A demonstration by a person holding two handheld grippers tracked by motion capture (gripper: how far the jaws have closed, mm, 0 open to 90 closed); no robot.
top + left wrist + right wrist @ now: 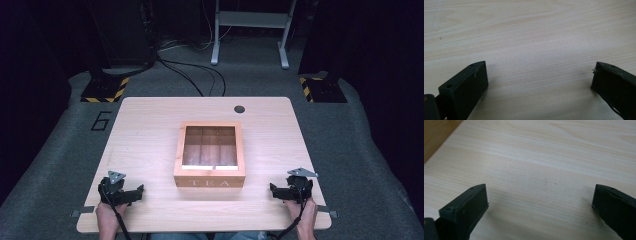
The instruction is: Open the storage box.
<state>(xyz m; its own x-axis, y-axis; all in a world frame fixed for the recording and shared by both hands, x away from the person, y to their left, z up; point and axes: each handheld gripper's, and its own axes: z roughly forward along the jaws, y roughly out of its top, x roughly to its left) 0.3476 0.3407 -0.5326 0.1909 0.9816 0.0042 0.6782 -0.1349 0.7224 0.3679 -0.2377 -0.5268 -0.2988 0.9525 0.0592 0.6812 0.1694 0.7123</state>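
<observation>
We see a dark room with grey floor (55, 150) around a pale wooden tabletop (145, 130). The box (210, 155) sits mid-tabletop, glass lid up, its "TEA" face toward the near edge, nearly square. Our left gripper (134, 192) and right gripper (276, 190) rest near that edge, either side of the box, jaws spread wide, holding nothing.

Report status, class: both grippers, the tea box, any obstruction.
Left gripper and right gripper: jaws open, empty. Square wooden tea box with glass lid: shut, mid-table, untouched. Light wooden table: nothing between.
</observation>
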